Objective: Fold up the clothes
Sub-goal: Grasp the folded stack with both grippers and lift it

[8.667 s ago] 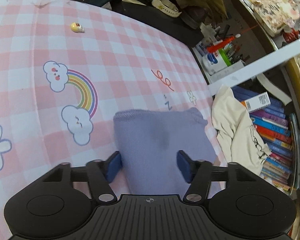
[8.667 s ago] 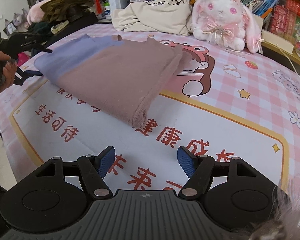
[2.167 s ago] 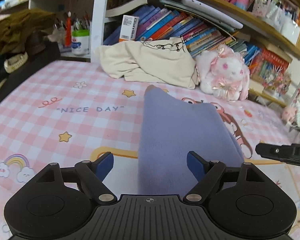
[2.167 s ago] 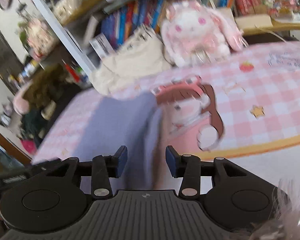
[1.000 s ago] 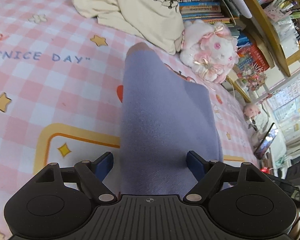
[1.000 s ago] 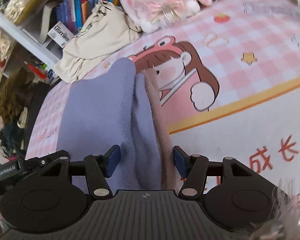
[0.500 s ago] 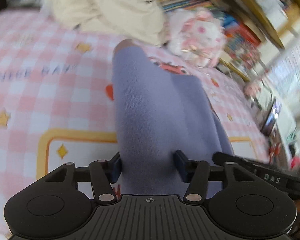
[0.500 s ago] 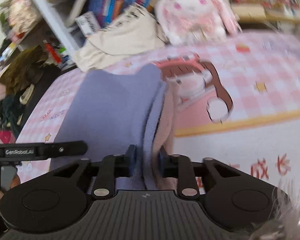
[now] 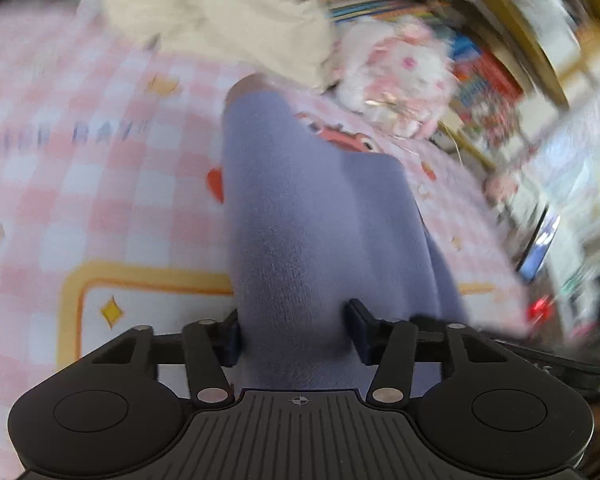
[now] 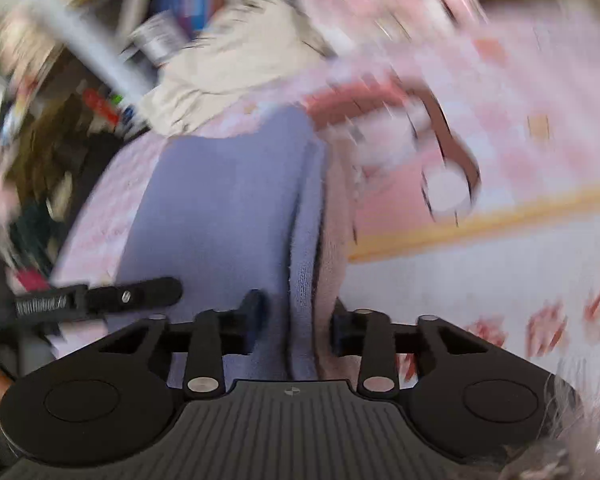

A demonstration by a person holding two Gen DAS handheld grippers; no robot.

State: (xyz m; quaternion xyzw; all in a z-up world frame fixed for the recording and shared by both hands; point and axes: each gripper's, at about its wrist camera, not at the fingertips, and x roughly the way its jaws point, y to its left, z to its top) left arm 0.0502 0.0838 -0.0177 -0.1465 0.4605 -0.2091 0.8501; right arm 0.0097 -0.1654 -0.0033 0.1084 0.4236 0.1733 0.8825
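Two hand-held grippers on one folded lilac garment (image 9: 316,216).
The left hand-held gripper (image 9: 294,330) and the right hand-held gripper (image 10: 296,320) are closing on its near edge; it lies on the pink checked cloth (image 9: 80,184), near a cream garment (image 9: 228,20).

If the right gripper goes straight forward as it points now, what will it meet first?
Most likely the purple garment itself: its folded edge already lies between the closing right gripper jaws. Beyond it, the pink checked cloth, though blur makes depth uncertain.
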